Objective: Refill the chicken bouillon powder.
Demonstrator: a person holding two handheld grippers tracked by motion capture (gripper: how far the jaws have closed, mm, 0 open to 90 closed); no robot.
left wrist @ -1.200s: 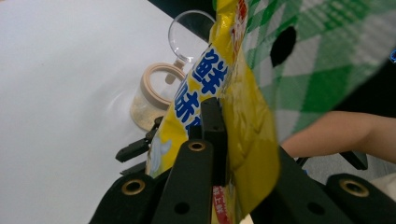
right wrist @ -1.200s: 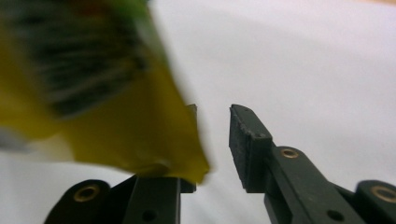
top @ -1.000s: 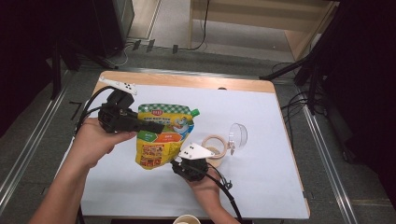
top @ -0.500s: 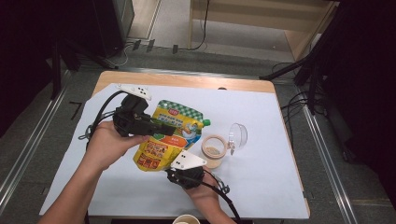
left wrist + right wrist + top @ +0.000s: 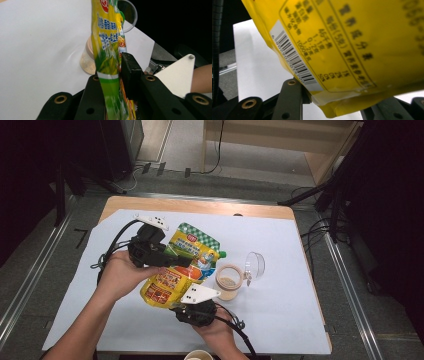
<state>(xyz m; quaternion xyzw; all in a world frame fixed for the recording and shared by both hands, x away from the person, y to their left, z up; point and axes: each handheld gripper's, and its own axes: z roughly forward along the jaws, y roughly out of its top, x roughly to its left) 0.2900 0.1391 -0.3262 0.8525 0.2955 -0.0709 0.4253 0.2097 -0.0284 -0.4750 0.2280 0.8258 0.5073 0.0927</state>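
Yellow pouch [image 5: 181, 265] held above the table's centre, left of the small jar [image 5: 228, 281]. Left gripper [image 5: 175, 260] clamps its upper edge, jaws just easing apart; right gripper [image 5: 186, 300] clamps its bottom seam.

The white table sheet [image 5: 280, 320] is lying open on the right and far left. A small open jar [image 5: 228, 281] and its clear lid [image 5: 255, 265] are standing right of the yellow pouch [image 5: 185, 265], blocking passage there.
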